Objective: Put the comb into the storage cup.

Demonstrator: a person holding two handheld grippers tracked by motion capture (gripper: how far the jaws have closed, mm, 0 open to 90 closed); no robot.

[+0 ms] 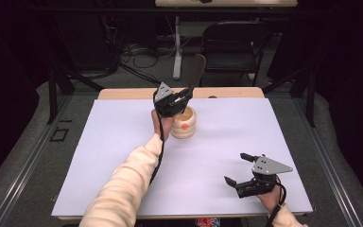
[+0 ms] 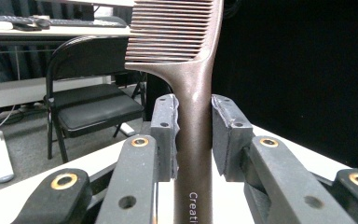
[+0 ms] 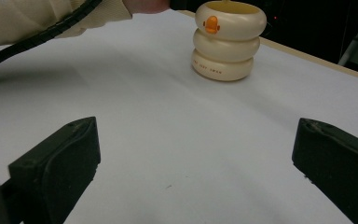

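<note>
A dark brown comb stands upright with its handle clamped between the pads of my left gripper, teeth at the top. In the high view that left gripper hovers just above a cream ring-shaped cup with an orange mark, and the comb sticks out beyond it toward the far edge. My right gripper rests low over the white mat near the front right, jaws wide apart and holding nothing. Its own view shows the cup far ahead of the right gripper.
The white mat covers most of the wooden table. A black folding chair and a desk leg stand beyond the far edge. The cream sleeve and the left cable cross the mat's left half.
</note>
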